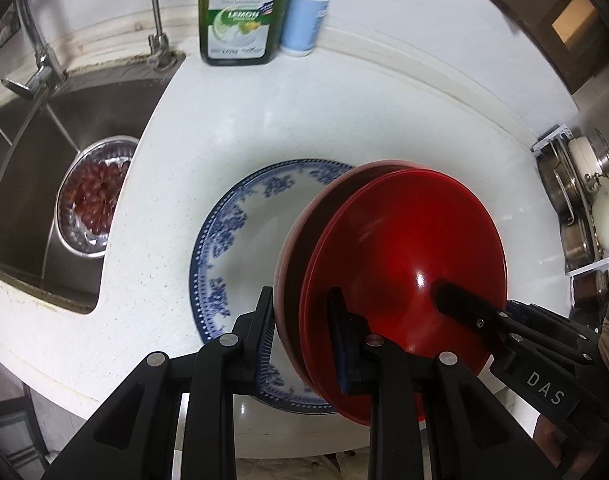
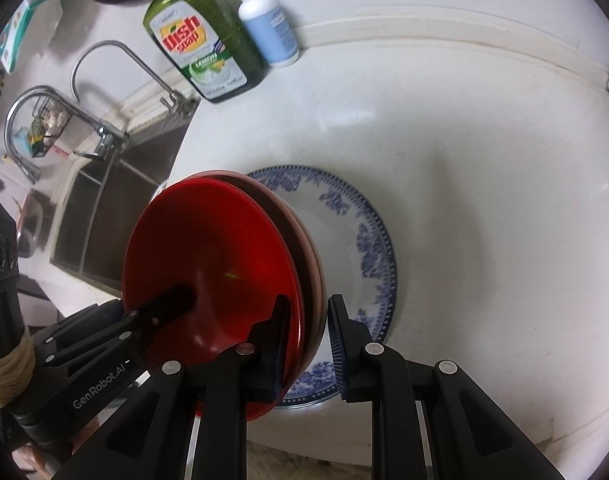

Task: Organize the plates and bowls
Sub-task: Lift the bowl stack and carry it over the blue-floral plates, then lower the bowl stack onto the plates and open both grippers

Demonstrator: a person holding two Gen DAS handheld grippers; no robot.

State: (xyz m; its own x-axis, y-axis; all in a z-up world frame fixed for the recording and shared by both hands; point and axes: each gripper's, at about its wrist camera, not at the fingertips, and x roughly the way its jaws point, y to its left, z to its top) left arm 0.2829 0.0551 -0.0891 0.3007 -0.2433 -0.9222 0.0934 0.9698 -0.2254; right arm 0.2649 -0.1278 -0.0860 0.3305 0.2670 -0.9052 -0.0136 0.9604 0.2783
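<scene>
So both tongs are working the same stack here. The left tongs [image 1: 300,320] straddle the near rim of the red plates [image 1: 404,256], one finger on each side of the tilted stack, and they look clamped on it, though the inner pad sits a touch off the pink bottom plate (hard to call through the fisheye). The right tongs [image 2: 308,328] come in from the other side: the left finger presses against the red face, while the right finger stands off the pink edge with a visible gap, so I can't tell whether they're truly gripping.

The red plates [image 2: 212,256] are stood up on edge, leaning over the blue patterned plate [image 1: 232,240], which lies flat on the white tabletop [image 1: 344,120]. That blue patterned plate [image 2: 368,248] sits just beyond both sets of fingers.

Behind: a dish soap bottle [image 1: 240,12] and a white pump bottle [image 1: 304,16] by the wall, and the sink [image 1: 24,184] holding a metal bowl of grapes [image 1: 96,200].
</scene>
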